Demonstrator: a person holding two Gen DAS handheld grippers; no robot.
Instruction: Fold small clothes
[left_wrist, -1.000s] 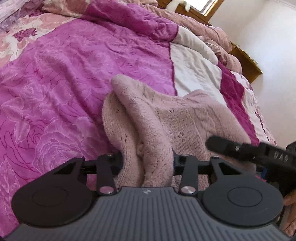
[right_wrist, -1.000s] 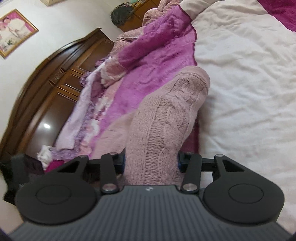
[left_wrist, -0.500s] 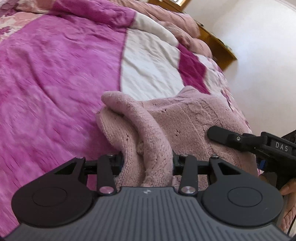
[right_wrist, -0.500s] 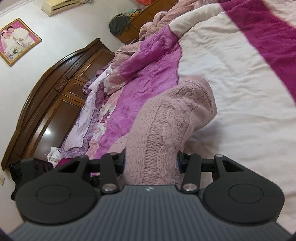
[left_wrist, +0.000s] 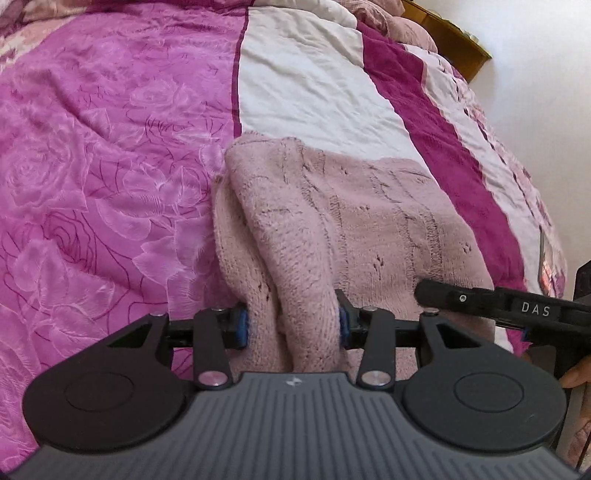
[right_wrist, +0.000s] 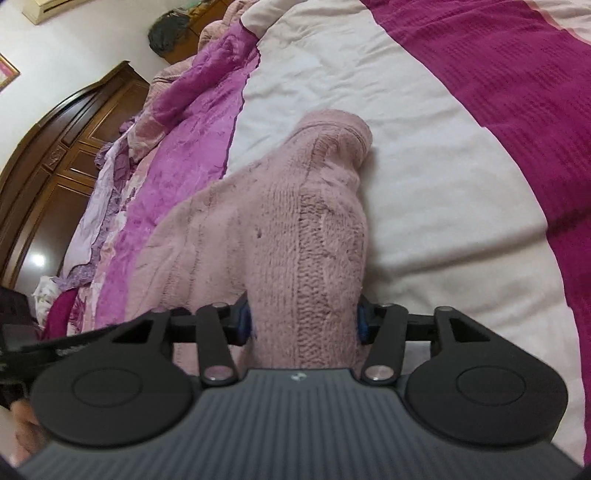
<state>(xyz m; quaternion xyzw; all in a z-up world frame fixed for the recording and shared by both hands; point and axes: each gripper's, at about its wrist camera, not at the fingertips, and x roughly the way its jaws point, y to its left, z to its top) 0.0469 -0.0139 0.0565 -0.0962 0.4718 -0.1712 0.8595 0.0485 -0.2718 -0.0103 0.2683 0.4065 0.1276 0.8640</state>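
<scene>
Lying across the middle of both views, the pink knitted sweater (left_wrist: 354, 221) rests on the bedspread (left_wrist: 110, 166), straddling the seam between its magenta rose panel and its white panel. Its far part lies flat, doubled over on itself, while the near edge rises in two bunched ridges toward the tongs. The left gripper (left_wrist: 291, 326) at the lower centre of its view has one ridge between its blue pads, and its jaws are opening; the cloth fills the gap and the pads seem to touch it on both sides. The right gripper (right_wrist: 303, 325) has the other ridge between its pads in the same way, its jaws opening too. Judging by this, one fold has been laid and the release is under way; what seems left is letting the near edge drop, smoothing it, and perhaps folding once more to make a compact bundle.
</scene>
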